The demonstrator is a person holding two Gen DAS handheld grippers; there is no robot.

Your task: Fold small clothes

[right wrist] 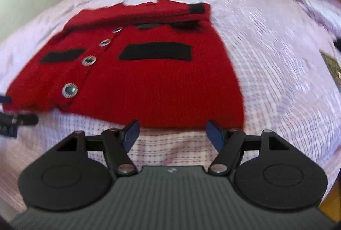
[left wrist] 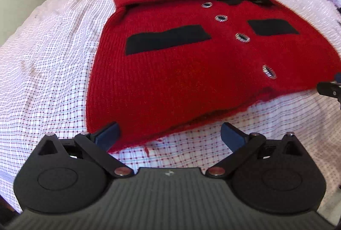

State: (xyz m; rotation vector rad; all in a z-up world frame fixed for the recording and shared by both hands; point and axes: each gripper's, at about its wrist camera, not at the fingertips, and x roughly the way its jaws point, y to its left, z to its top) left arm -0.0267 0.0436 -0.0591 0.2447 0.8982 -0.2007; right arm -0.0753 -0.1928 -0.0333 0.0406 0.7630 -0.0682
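Cardigan hem lies just ahead of both our grippers: left gripper spread wide at its near-left corner, right gripper equally wide at its near-right corner. Its button line runs away from us across the checked bedsheet.

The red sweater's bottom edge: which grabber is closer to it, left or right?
Left, though only slightly. The left gripper has one finger over the red sweater at its hem corner. The right gripper sits just short of the hem, fingers open.
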